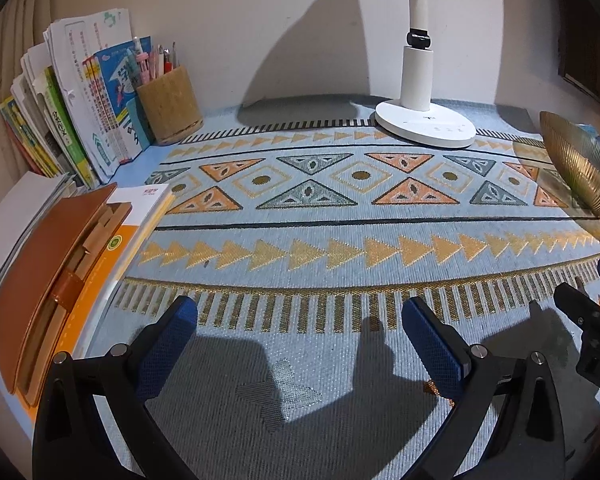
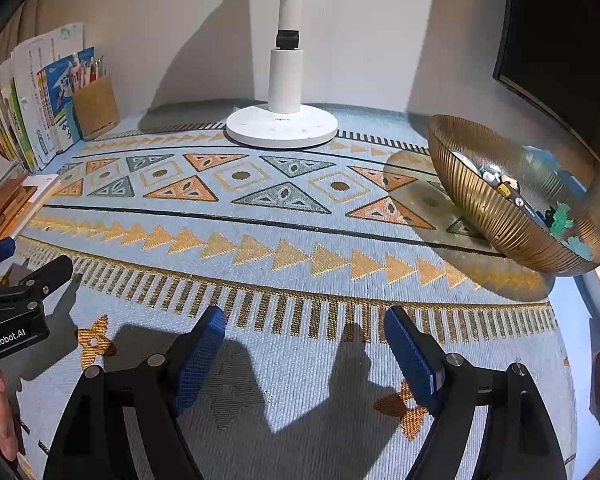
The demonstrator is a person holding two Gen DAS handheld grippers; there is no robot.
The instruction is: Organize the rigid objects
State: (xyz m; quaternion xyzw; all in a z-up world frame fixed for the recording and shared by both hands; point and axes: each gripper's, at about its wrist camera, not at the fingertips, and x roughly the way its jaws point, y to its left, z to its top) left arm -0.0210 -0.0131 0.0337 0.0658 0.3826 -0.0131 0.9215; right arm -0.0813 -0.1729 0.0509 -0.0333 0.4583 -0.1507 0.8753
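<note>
In the left wrist view, the left tool hovers low over the patterned cloth on the desk, its blue-padded fingers spread wide with nothing between them. At the left edge lies a brown leather case on top of an orange-and-white book. Farther back, upright books lean by a wooden pen holder. A white lamp base stands at the far side, and a gold ribbed bowl sits at the right.

In the right wrist view, the right tool is likewise wide open and holds nothing. The gold ribbed bowl, at the right, contains small items, pens and green bits among them. The left tool shows at the near left edge.
</note>
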